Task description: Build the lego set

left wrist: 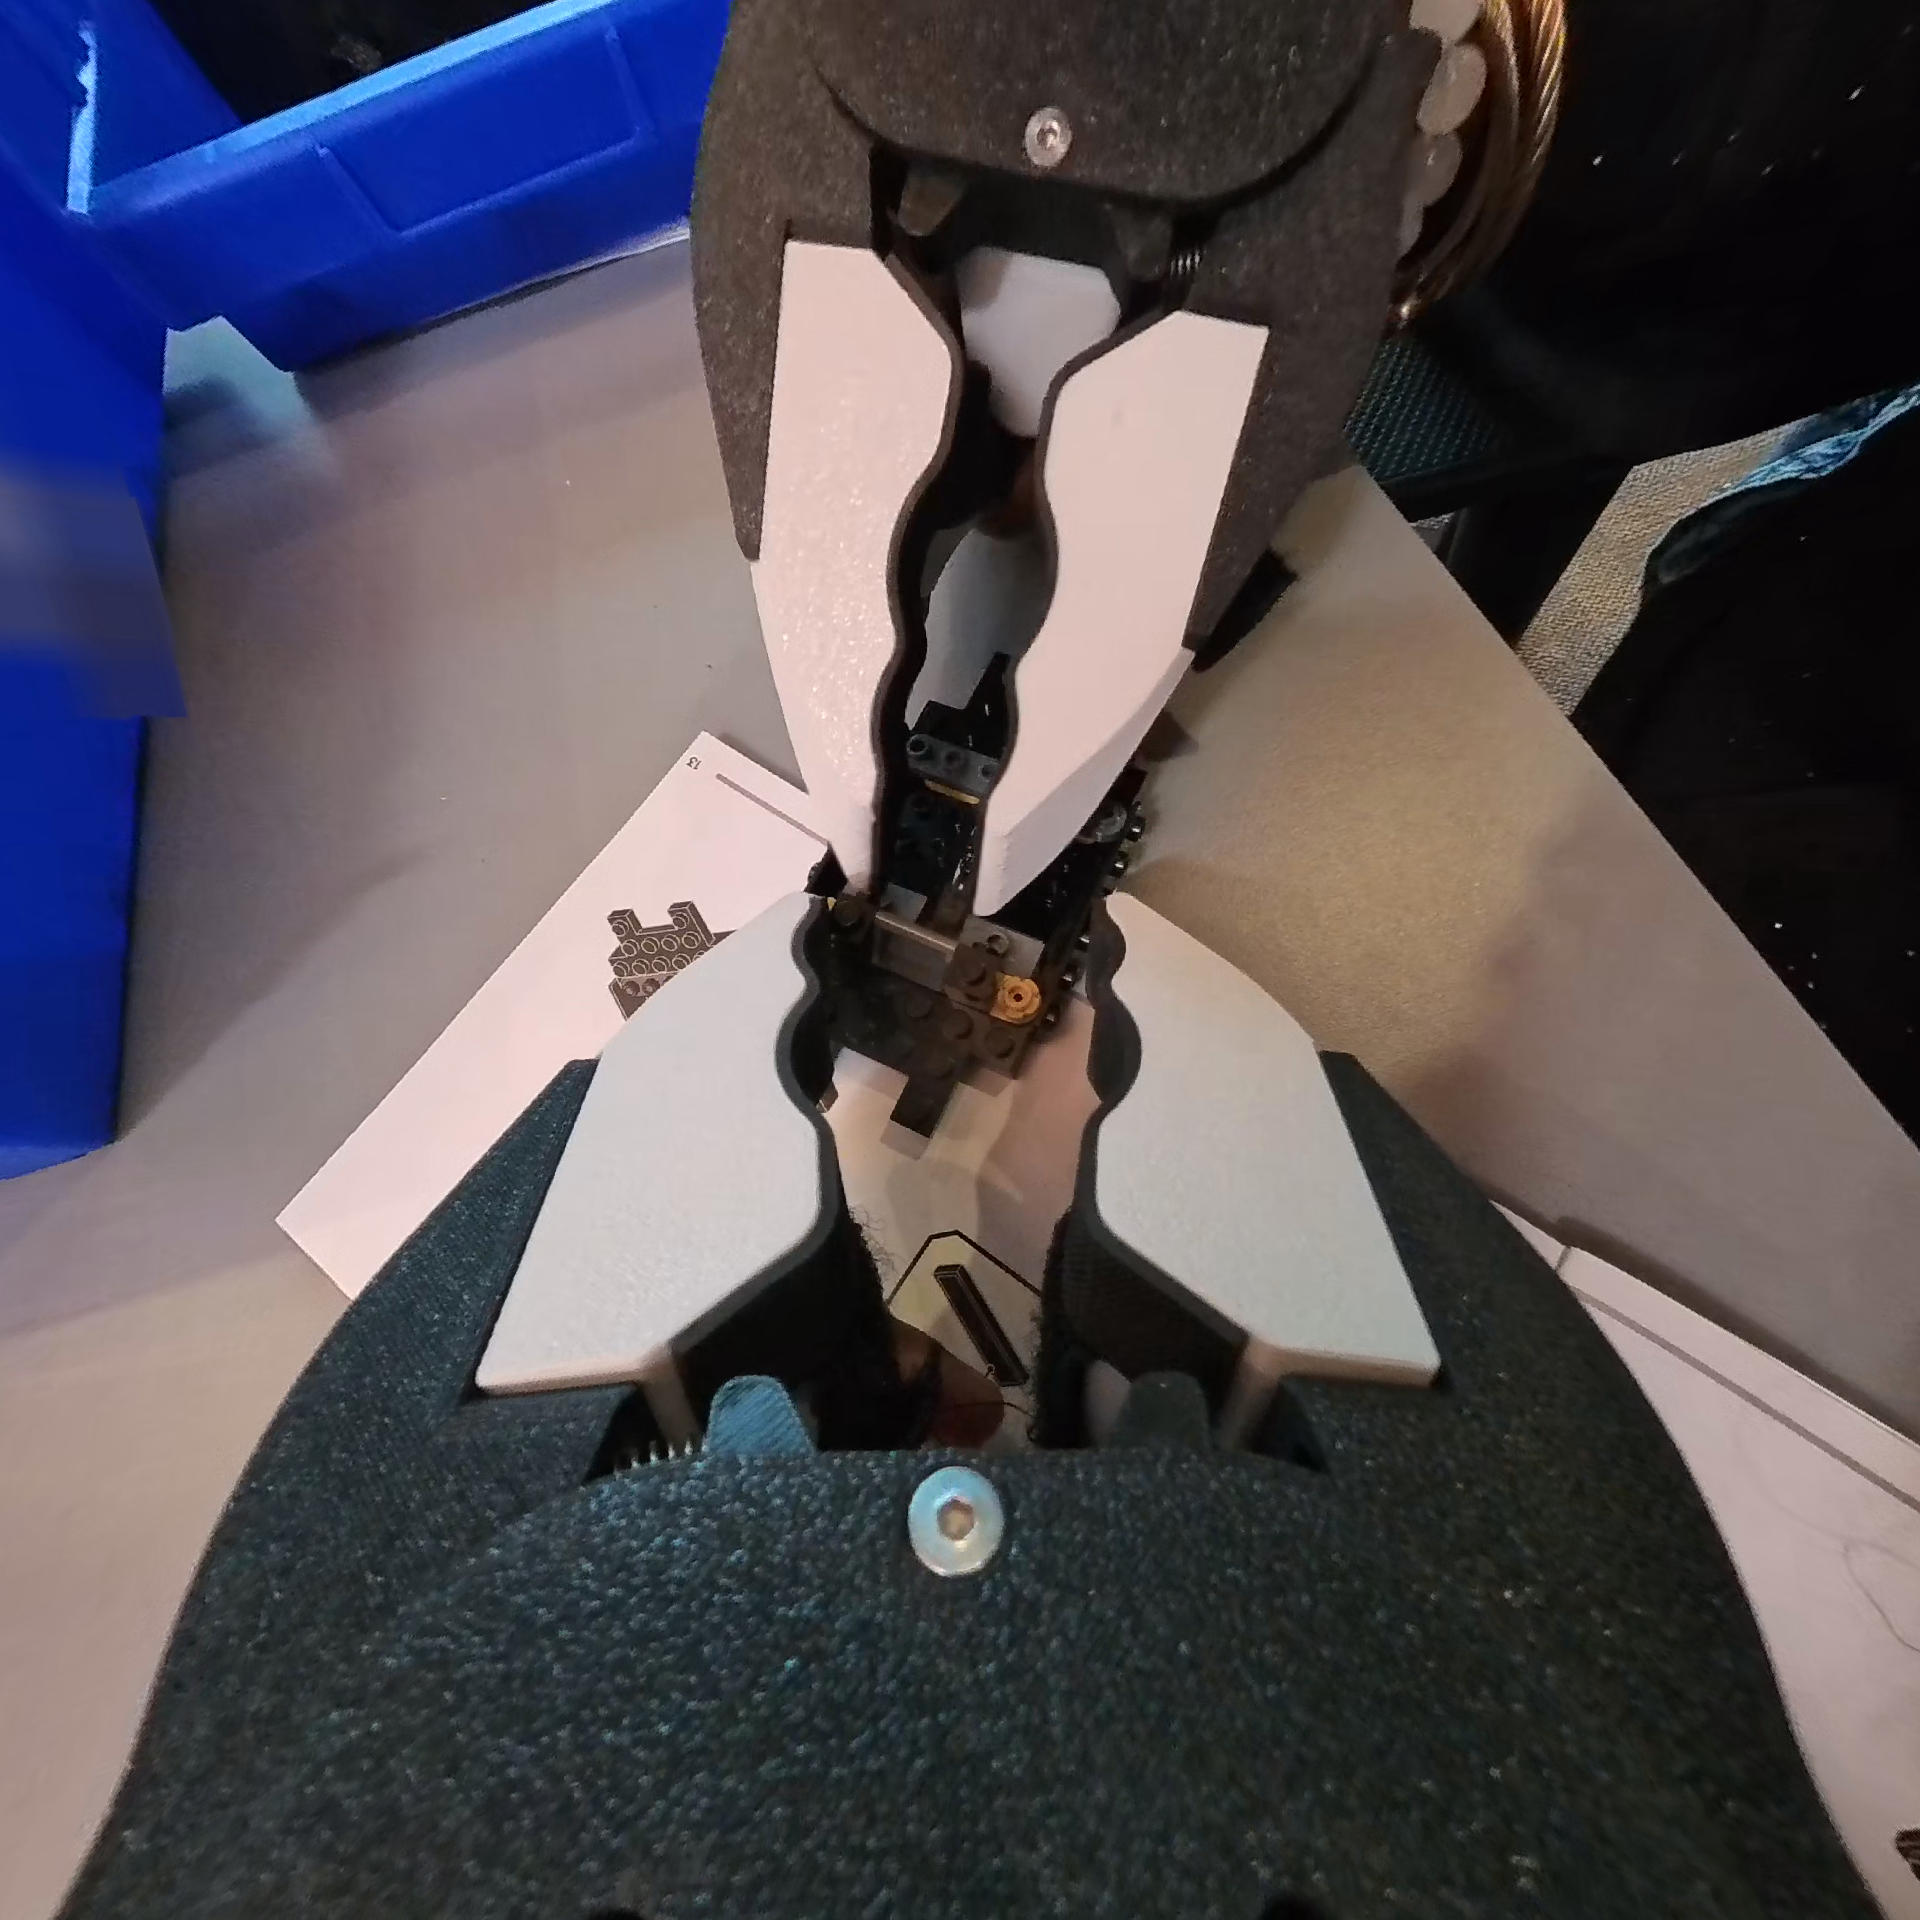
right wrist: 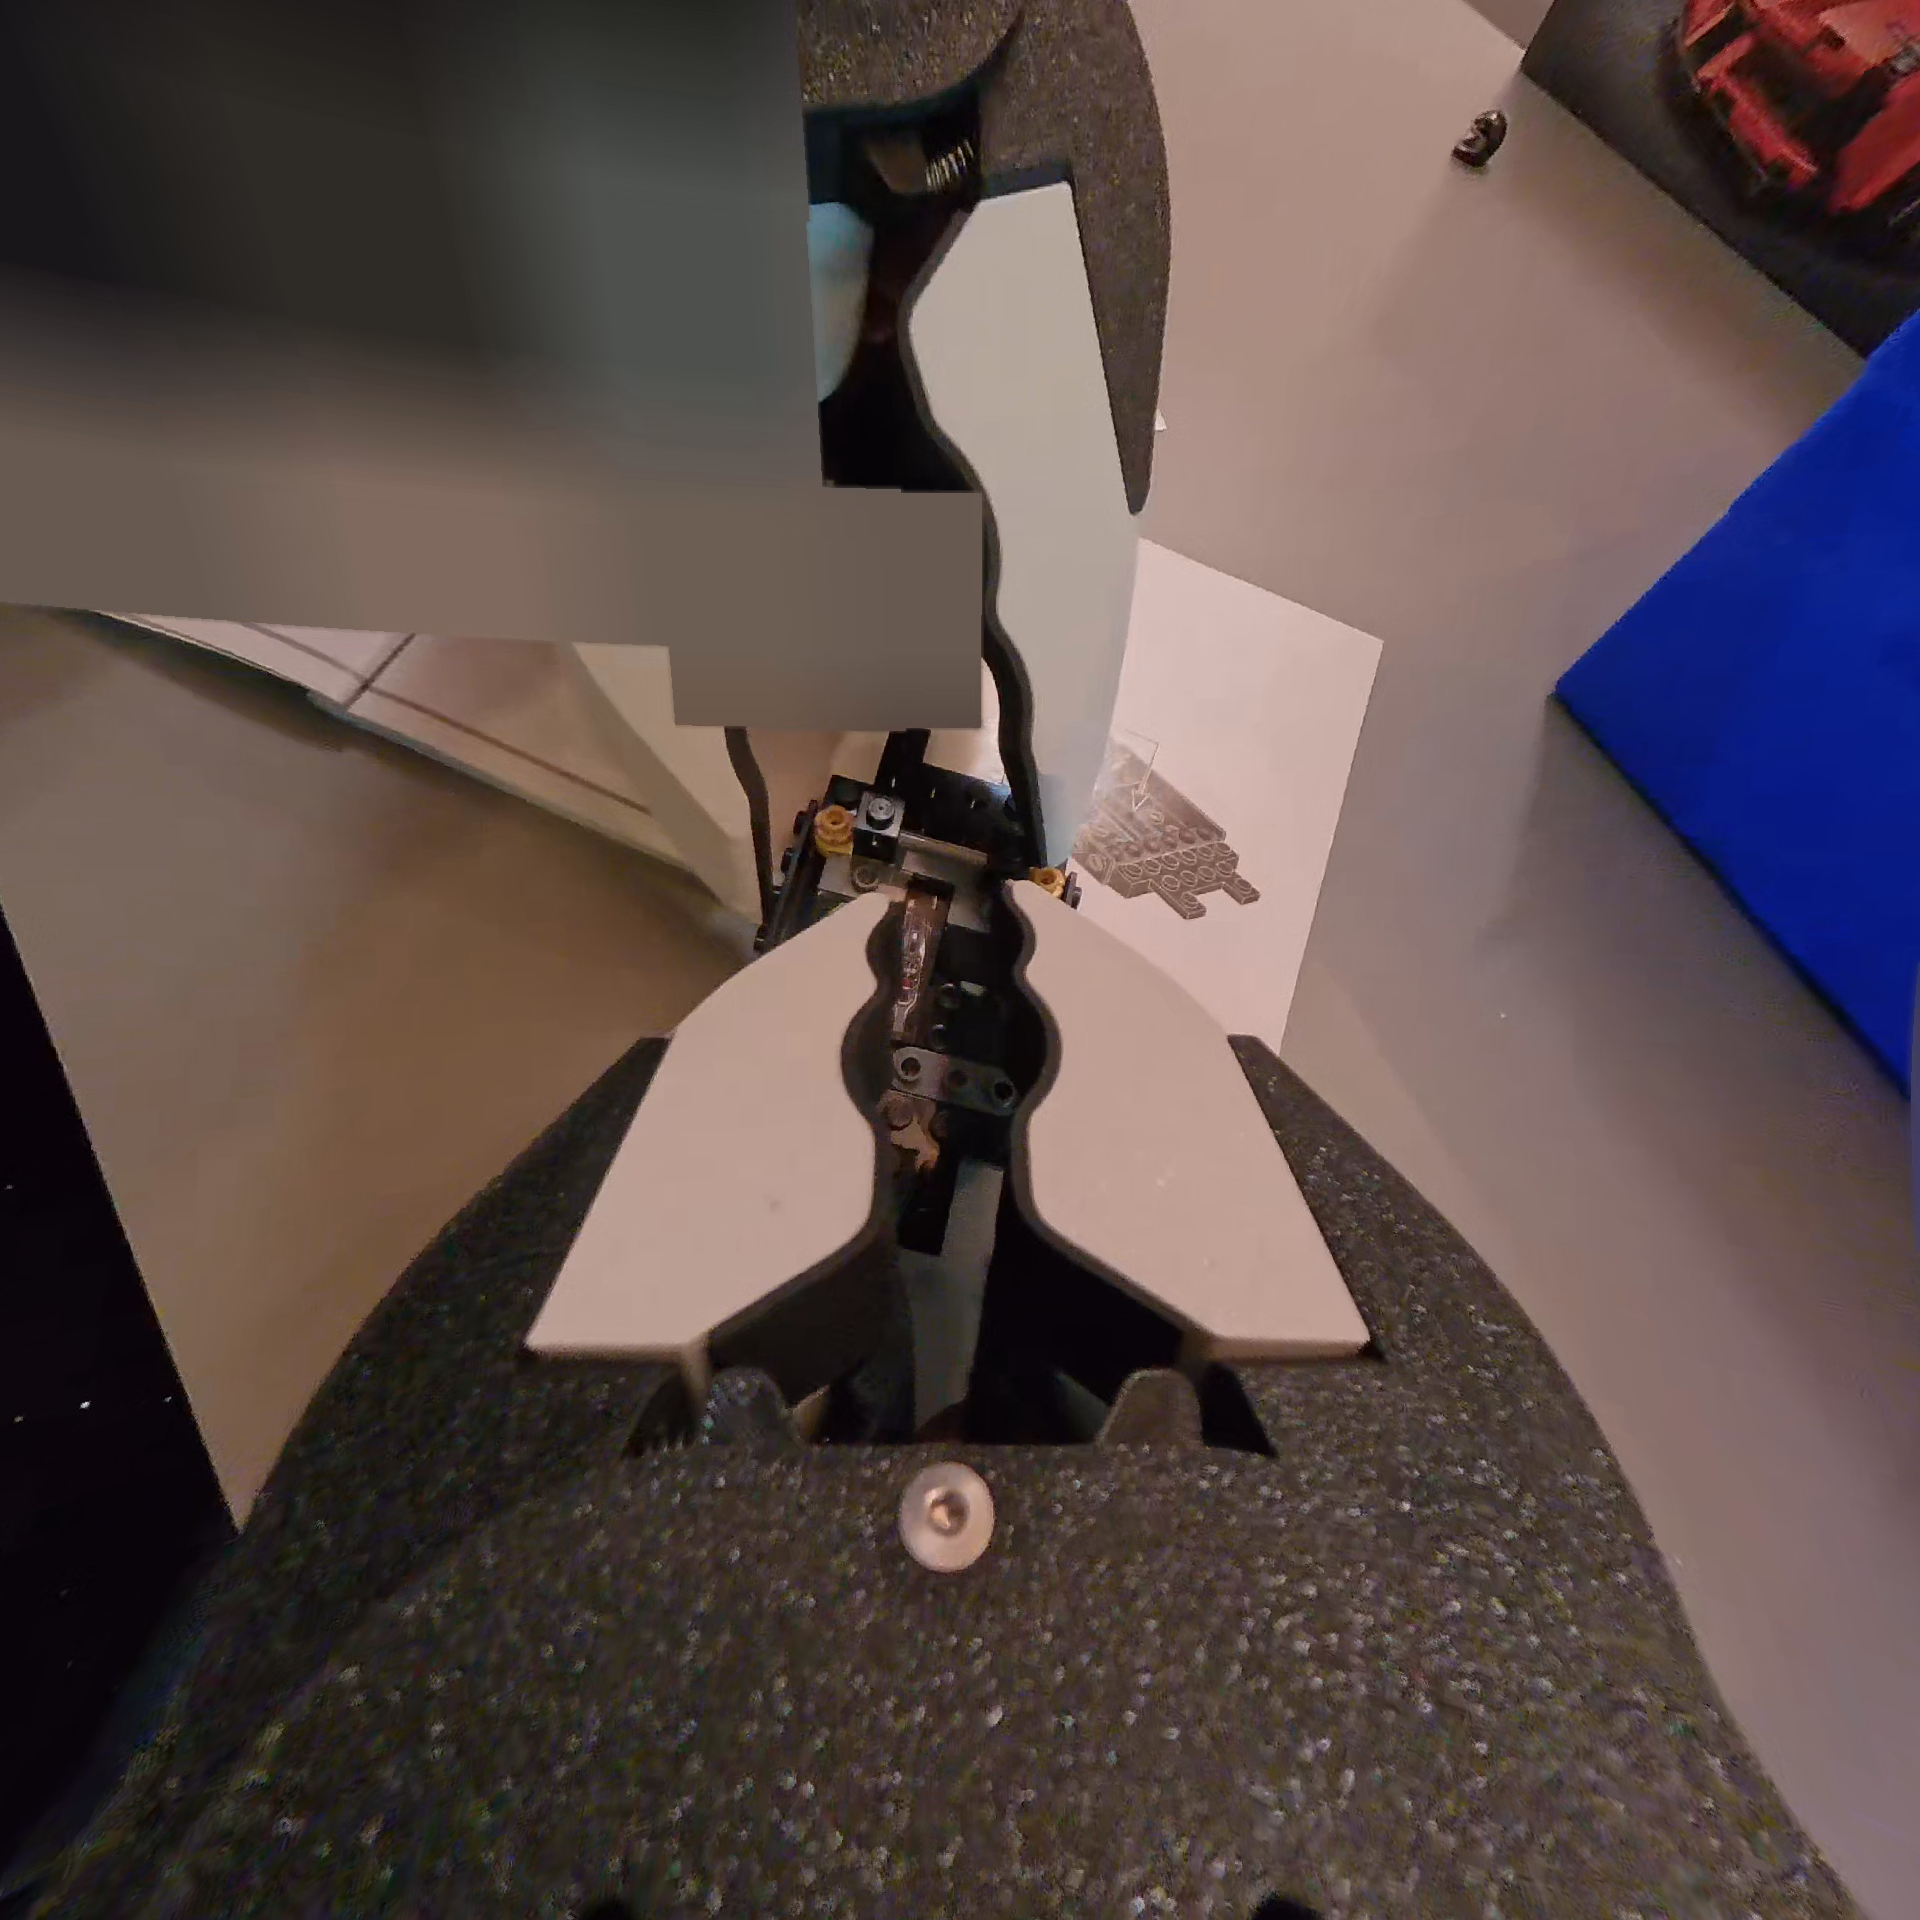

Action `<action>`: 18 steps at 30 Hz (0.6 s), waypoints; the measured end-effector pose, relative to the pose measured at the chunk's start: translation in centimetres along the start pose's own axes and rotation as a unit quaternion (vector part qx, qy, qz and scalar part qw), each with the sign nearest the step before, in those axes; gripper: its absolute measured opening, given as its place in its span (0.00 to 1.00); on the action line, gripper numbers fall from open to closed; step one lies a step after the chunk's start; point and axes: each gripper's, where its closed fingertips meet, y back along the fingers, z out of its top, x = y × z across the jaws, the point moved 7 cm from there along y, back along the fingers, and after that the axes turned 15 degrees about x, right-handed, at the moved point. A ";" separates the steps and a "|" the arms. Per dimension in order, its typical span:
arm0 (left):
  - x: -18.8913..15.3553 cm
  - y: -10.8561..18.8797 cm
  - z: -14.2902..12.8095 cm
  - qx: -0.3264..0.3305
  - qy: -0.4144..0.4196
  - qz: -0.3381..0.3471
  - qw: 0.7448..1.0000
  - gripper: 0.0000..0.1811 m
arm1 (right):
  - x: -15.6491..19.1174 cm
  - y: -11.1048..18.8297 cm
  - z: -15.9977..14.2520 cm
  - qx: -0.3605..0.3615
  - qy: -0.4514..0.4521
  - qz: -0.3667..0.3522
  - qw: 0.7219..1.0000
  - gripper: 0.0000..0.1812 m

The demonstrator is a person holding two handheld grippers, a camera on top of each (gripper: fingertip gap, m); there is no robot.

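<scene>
A small black and dark grey lego model (left wrist: pixel 935 1023) with gold round studs (left wrist: pixel 1015 1000) sits above an instruction page on the grey table (left wrist: pixel 364 623). My left gripper (left wrist: pixel 956 935) is shut on the model's two sides. In the right wrist view it comes in from the top (right wrist: pixel 904 873) around the model (right wrist: pixel 935 800). My right gripper (right wrist: pixel 940 909) faces it from the other side, with its fingertips apart over the model's top. A slender black piece with a shiny strip (right wrist: pixel 912 966) stands between them, and only one finger is near it. The right gripper also shows in the left wrist view (left wrist: pixel 920 888).
A white instruction sheet (left wrist: pixel 582 987) lies beside the model and also shows in the right wrist view (right wrist: pixel 1247 727). A blue bin (left wrist: pixel 343 177) stands at the far left. A red lego model (right wrist: pixel 1808 114) and a small black part (right wrist: pixel 1481 135) are farther off. The table edge (left wrist: pixel 1558 727) runs close by. My two grippers' fingertips are within a few centimetres of each other.
</scene>
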 end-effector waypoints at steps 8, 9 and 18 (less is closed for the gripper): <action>-0.4 0.1 0.1 -0.002 -0.003 -0.014 1.000 0.26 | -1.0 1.3 -0.2 -0.056 -0.041 -0.015 0.997 0.01; -0.4 0.1 0.1 -0.002 -0.003 -0.014 1.000 0.26 | -0.8 1.3 -0.3 -0.050 -0.038 -0.004 0.998 0.07; -0.6 0.1 0.0 -0.002 -0.005 -0.011 1.000 0.26 | 0.2 0.3 -0.3 0.003 -0.010 0.010 1.000 0.16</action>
